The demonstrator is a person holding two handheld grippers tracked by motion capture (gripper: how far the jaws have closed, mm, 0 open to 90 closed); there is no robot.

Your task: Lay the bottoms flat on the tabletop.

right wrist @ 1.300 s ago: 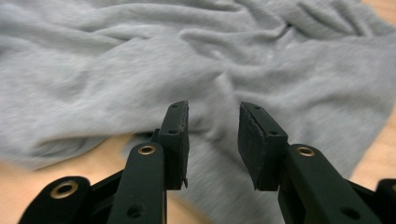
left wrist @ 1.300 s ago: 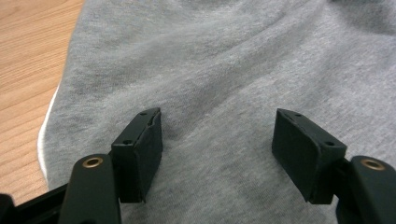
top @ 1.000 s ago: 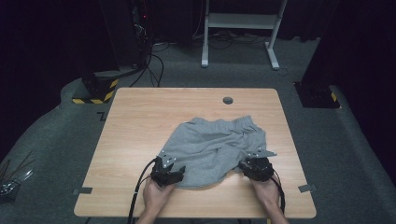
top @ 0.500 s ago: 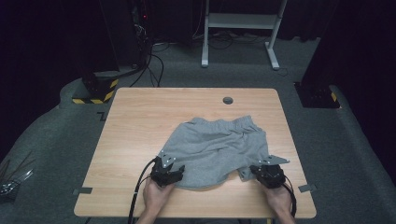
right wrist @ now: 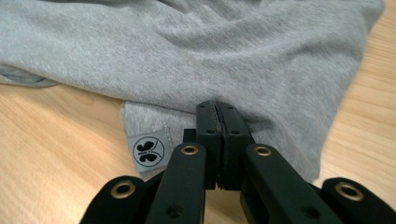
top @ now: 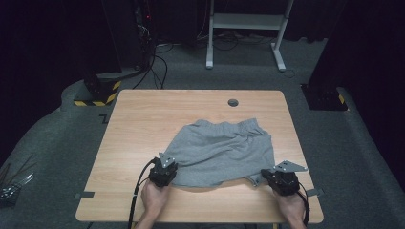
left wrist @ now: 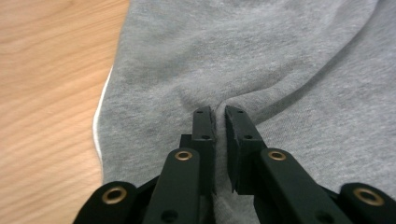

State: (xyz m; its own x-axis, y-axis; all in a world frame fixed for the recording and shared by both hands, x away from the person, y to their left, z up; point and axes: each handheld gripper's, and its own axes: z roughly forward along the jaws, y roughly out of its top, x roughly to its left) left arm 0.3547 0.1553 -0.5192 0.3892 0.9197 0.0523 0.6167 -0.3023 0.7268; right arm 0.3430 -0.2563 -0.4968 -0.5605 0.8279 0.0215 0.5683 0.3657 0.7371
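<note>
A pair of grey shorts [top: 224, 150] lies spread on the wooden table [top: 143, 119], waistband towards the far side. My left gripper [top: 167, 171] is shut on the near left hem; in the left gripper view its jaws [left wrist: 219, 114] pinch a fold of the grey cloth [left wrist: 243, 56]. My right gripper [top: 268, 174] is shut on the near right corner of the shorts. In the right gripper view the closed jaws [right wrist: 217, 108] bite the fabric edge [right wrist: 210, 51], just right of a grey label with a butterfly logo [right wrist: 148, 151].
A dark round grommet [top: 233, 102] sits near the table's far edge. Tape strips [top: 85, 194] mark the front corners. Beyond the table stand a white frame [top: 248, 24], a yellow-black striped base [top: 100, 90] and floor cables [top: 157, 62].
My right gripper has pulled its corner of the shorts to the right and slightly nearer, and the bunched cloth has spread flatter. The left gripper has held its place.
</note>
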